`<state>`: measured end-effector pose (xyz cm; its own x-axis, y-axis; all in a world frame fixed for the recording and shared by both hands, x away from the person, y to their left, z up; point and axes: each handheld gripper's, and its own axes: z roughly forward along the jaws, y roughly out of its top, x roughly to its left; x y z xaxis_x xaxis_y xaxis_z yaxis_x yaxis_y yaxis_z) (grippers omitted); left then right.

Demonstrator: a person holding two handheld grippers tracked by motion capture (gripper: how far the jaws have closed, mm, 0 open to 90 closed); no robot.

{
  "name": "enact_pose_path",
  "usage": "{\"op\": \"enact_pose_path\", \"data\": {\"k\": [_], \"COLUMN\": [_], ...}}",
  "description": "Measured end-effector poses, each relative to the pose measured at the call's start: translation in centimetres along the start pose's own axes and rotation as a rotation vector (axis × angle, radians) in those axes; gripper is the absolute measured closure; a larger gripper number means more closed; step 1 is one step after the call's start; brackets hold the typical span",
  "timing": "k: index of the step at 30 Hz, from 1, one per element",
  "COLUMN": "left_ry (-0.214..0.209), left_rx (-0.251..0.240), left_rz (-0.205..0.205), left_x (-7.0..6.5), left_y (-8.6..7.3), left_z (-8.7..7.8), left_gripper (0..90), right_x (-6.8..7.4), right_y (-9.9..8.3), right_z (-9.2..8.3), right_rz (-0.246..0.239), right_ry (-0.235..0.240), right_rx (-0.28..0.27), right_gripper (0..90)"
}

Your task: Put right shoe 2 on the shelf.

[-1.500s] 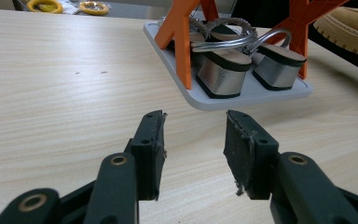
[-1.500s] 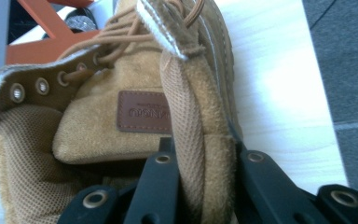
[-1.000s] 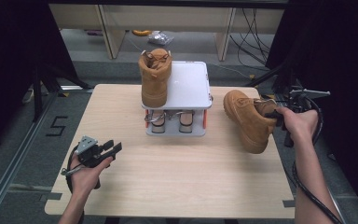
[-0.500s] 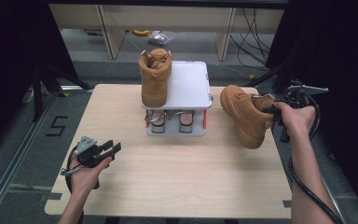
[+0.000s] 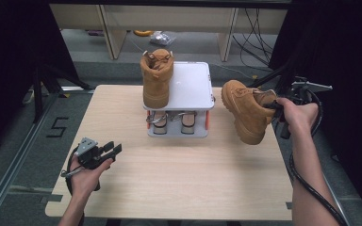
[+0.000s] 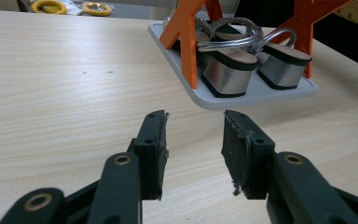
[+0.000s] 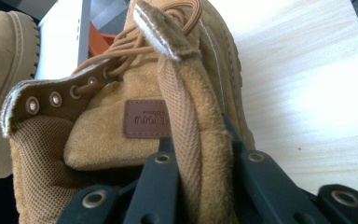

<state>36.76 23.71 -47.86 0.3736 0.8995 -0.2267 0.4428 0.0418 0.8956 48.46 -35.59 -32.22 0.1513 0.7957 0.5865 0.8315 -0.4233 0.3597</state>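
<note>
One tan boot (image 5: pixel 156 77) stands upright on the left half of the white top shelf of a small rack (image 5: pixel 191 84) with orange legs. A second tan boot (image 5: pixel 245 110) hangs tilted in the air just right of the rack, toe toward it. My right gripper (image 5: pixel 275 106) is shut on its collar; in the right gripper view the jaws (image 7: pixel 200 154) pinch the padded edge of the boot (image 7: pixel 121 126). My left gripper (image 5: pixel 113 149) rests low at the table's front left, open (image 6: pixel 193 135) and holding nothing, aimed at the rack's base (image 6: pixel 261 95).
A pair of silver-heeled shoes (image 5: pixel 172 123) (image 6: pixel 228 70) sits on the rack's lower shelf. The right half of the top shelf is bare. Yellow rings (image 6: pixel 49 6) and a plastic bag (image 5: pixel 160 37) lie on the floor beyond the table. The held boot hangs near the table's right edge (image 5: pixel 275 155).
The right gripper has raised the held boot a little. The left gripper has stayed where it was.
</note>
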Motion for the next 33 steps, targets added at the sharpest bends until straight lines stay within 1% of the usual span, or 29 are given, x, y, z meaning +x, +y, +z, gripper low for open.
{"op": "enact_pose_path", "data": {"k": [3, 4, 5, 6, 7, 8, 9, 10, 11, 13, 14, 15, 16, 17, 18, 19, 20, 21, 22, 24, 25, 26, 27, 28, 29, 30, 31, 32, 33], "left_ry": [0.000, 0.002, 0.002, 0.003, 0.003, 0.000, -0.001, -0.001, -0.001, -0.002, -0.002, 0.007, 0.004, 0.004, 0.000, -0.001, -0.001, 0.000, 0.004, 0.006, 0.006, 0.006, 0.006, 0.006, 0.006, 0.006, 0.006, 0.005, 0.005], "left_rx": [0.001, 0.003, 0.003, 0.004, 0.004, 0.000, 0.000, 0.000, 0.000, 0.000, -0.001, 0.006, 0.003, 0.003, -0.001, -0.001, -0.001, -0.001, 0.001, 0.004, 0.004, 0.004, 0.004, 0.004, 0.004, 0.004, 0.004, 0.003, 0.003], "left_rz": [0.000, 0.001, 0.001, 0.001, 0.001, 0.000, 0.000, -0.001, 0.000, 0.000, 0.000, 0.001, -0.001, -0.001, -0.001, -0.001, -0.001, -0.002, -0.003, -0.003, -0.003, -0.004, -0.004, -0.002, -0.003, -0.002, -0.002, -0.006, -0.006], "left_x": [0.0, 0.1, 0.1, 0.1, 0.1, 0.1, 0.1, 0.1, 0.1, 0.1, 0.1, 0.1, 0.1, 0.1, 0.2, 0.2, 0.2, 0.2, 0.2, 0.2, 0.2, 0.2, 0.2, 0.2, 0.2, 0.2, 0.2, 0.2, 0.2], "left_y": [0.0, 0.0, 0.0, 0.0, 0.0, -0.1, -0.1, -0.1, -0.1, -0.1, -0.1, -0.1, -0.1, -0.1, -0.1, -0.1, -0.1, -0.1, -0.1, -0.1, -0.1, -0.1, -0.1, -0.1, -0.1, -0.1, -0.1, -0.1, -0.1], "left_z": [0.0, 0.0, 0.0, 0.0, 0.0, 0.0, 0.1, 0.1, 0.1, 0.1, 0.1, 0.0, 0.0, 0.0, 0.0, 0.0, 0.0, 0.0, 0.0, 0.0, 0.0, 0.0, 0.0, 0.0, -0.1, -0.1, -0.1, -0.1, -0.1], "left_gripper": [59.3, 59.4, 59.4, 59.4, 59.4, 59.4, 59.4, 59.5, 59.5, 59.5, 59.5, 59.6, 59.6, 59.5, 59.6, 59.6, 59.6, 59.6, 59.6, 59.6, 59.6, 59.6, 59.7, 59.7, 59.7, 59.7, 59.7, 59.6, 59.6], "right_x": [0.1, 0.2, 0.1, 0.2, 0.4, 0.4, 0.4, 0.7, 0.6, 0.9, 1.2, 1.2, 1.4, 1.4, 1.8, 1.7, 1.7, 2.1, 2.2, 2.2, 2.3, 2.5, 2.4, 2.5, 2.7, 2.7, 2.7, 2.8, 2.8], "right_y": [0.1, 0.1, 0.1, 0.1, 0.3, 0.3, 0.2, 0.5, 0.5, 0.6, 0.7, 0.7, 0.8, 0.8, 0.9, 1.0, 1.0, 1.2, 1.2, 1.2, 1.3, 1.4, 1.4, 1.4, 1.5, 1.5, 1.5, 1.6, 1.6], "right_z": [0.0, 0.1, 0.3, 0.3, 0.0, 0.0, 0.1, -0.2, -0.2, -0.3, -0.3, -0.1, -0.2, -0.2, -0.4, -0.5, -0.5, -0.4, -0.4, -0.5, -0.6, -0.6, -0.5, -0.5, -0.4, -0.3, -0.3, -0.4, -0.4], "right_rz": [0.000, 0.006, -0.003, -0.004, -0.006, -0.006, -0.003, -0.011, -0.025, -0.029, -0.001, -0.009, 0.005, -0.018, 0.020, -0.007, -0.007, 0.013, 0.026, 0.014, 0.005, 0.024, 0.000, 0.016, 0.032, 0.027, 0.027, 0.027, 0.027], "right_ry": [0.008, 0.022, 0.039, 0.039, 0.020, 0.020, 0.035, 0.017, 0.055, 0.043, 0.037, 0.062, 0.061, 0.065, 0.065, 0.050, 0.050, 0.057, 0.069, 0.070, 0.065, 0.077, 0.072, 0.093, 0.086, 0.098, 0.098, 0.102, 0.102], "right_rx": [-0.009, -0.027, -0.059, -0.050, -0.018, -0.018, -0.047, -0.024, -0.033, -0.035, -0.042, -0.077, -0.068, -0.081, -0.056, -0.043, -0.043, -0.066, -0.066, -0.063, -0.050, -0.061, -0.062, -0.061, -0.073, -0.101, -0.101, -0.077, -0.077], "right_gripper": [82.7, 82.6, 82.6, 82.6, 82.5, 82.5, 82.5, 82.5, 82.5, 82.4, 82.4, 82.4, 82.4, 82.4, 82.4, 82.4, 82.4, 82.4, 82.4, 82.4, 82.4, 82.3, 82.3, 82.3, 82.2, 82.2, 82.2, 82.1, 82.1]}}
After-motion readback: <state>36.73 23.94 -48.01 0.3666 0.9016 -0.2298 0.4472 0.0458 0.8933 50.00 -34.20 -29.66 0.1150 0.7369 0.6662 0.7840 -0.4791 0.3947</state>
